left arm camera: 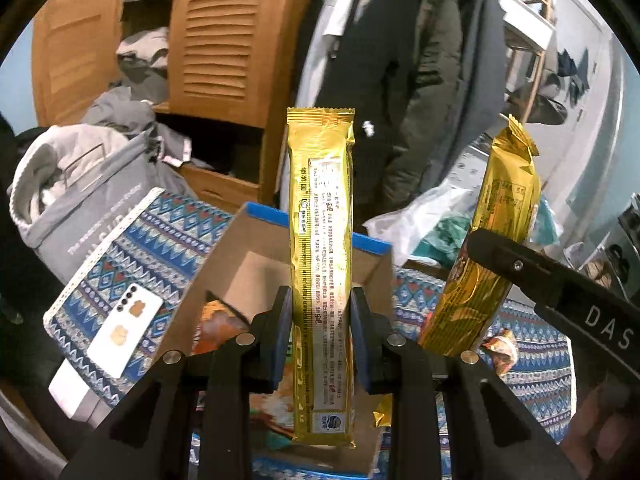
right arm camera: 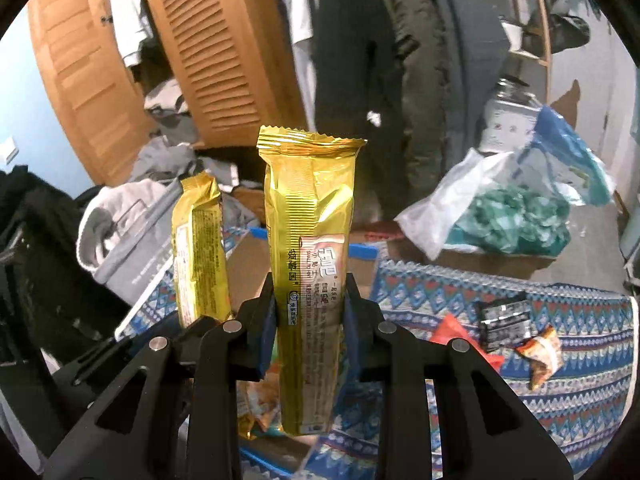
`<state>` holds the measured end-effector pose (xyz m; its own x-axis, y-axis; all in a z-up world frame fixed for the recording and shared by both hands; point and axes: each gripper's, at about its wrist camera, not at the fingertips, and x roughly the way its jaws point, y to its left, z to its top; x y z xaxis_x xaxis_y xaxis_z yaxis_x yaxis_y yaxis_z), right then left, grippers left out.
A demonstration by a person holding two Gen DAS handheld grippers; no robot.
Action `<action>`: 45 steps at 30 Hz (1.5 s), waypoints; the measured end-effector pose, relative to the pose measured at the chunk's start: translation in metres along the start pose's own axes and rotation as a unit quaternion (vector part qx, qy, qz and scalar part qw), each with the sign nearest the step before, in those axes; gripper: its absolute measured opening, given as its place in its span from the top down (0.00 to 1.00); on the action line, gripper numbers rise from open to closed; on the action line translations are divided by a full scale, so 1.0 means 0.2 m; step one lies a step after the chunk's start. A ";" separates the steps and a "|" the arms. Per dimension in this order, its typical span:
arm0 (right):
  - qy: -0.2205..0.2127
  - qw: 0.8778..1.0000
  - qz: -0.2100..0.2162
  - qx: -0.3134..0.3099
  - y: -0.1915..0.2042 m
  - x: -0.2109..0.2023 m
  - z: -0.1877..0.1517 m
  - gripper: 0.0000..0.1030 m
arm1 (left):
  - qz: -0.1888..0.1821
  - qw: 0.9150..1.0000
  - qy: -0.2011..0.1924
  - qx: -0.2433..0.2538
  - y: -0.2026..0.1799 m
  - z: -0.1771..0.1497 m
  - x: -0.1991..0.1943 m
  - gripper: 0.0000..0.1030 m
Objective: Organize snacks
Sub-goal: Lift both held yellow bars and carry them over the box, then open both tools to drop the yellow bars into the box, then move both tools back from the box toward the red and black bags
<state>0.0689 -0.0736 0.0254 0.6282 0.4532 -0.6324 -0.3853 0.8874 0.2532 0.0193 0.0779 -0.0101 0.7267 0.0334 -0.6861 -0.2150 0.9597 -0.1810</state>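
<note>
- Both hand-held grippers carry cargo: left gripper [left arm camera: 320,332] is clamped on a long gold snack pack [left arm camera: 322,264], upright so it clears the box walls.
- Right gripper [right arm camera: 308,320] pinches a second gold pack [right arm camera: 310,264] the same way.
- Cardboard box [left arm camera: 240,248] on the patterned cloth [left arm camera: 160,232] lies just below, likely their destination.
- Small loose wrappers [right arm camera: 540,352] wait aside.

The box [left arm camera: 372,276] stands on the patterned cloth [left arm camera: 168,232], and a phone [left arm camera: 124,332] lies on the cloth left of it. The left gripper's packet [left arm camera: 322,280] stands upright above the box. The second packet [left arm camera: 492,248] is on its right, tilted. Behind them hang coats [left arm camera: 404,80].
</note>
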 end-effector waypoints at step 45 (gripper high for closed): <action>0.067 0.996 -0.049 0.035 -0.15 0.23 -0.13 0.37 | 0.021 0.998 0.050 -0.021 0.07 -0.10 0.18 0.36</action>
<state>0.0909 -0.0817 -0.0299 0.5636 0.3530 -0.7468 -0.2762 0.9326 0.2324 0.0302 0.0863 -0.0504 0.6479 0.0423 -0.7605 -0.2718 0.9456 -0.1789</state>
